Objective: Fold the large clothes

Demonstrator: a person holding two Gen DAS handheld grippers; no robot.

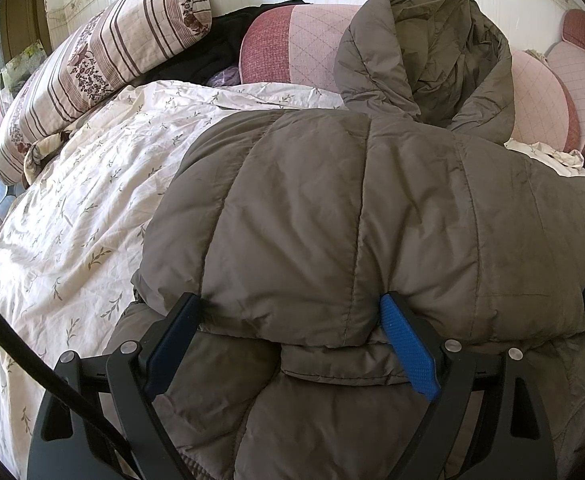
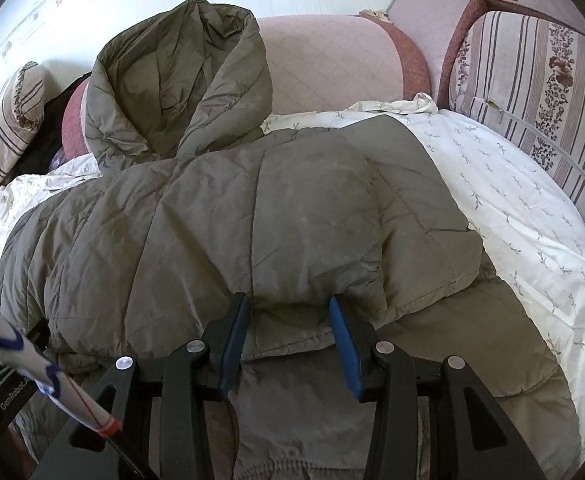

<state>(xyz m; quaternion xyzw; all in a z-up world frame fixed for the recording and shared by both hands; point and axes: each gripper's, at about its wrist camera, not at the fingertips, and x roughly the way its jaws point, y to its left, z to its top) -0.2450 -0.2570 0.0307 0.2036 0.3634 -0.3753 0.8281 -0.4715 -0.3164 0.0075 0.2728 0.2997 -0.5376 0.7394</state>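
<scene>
Nearest the lens, the left gripper (image 1: 290,316) is sitting w/ its jaws wide apart, straddling the folded near edge of the puffer jacket (image 1: 332,216); fabric is bulging between the blue pads (image 1: 406,344) but nothing is being pinched. To its right, the right gripper (image 2: 288,312) is standing the same way, jaws spread either side of the fold, not clamped.

Step in hand, as I'm reading it: the jacket's lower part is lying doubled up over the body, so a bottom-up fold looks done and both tongs are hovering at the crease, either letting go or about to re-grip. Next move is prob. calling for closing on the thick double layer near each end of the crease and carrying it toward the hood, or tucking the hood (image 2: 180,80) down; padding is slippery & springy, so a deep bite is needed.

Jacket is lying mid-bed on the floral bedsheet (image 1: 72,220), reaching to the near edge. Long axis is running near edge → headboard (image 2: 332,68); hood is pointing away, propped upright against the headboard cushions, opening facing the cams.
</scene>
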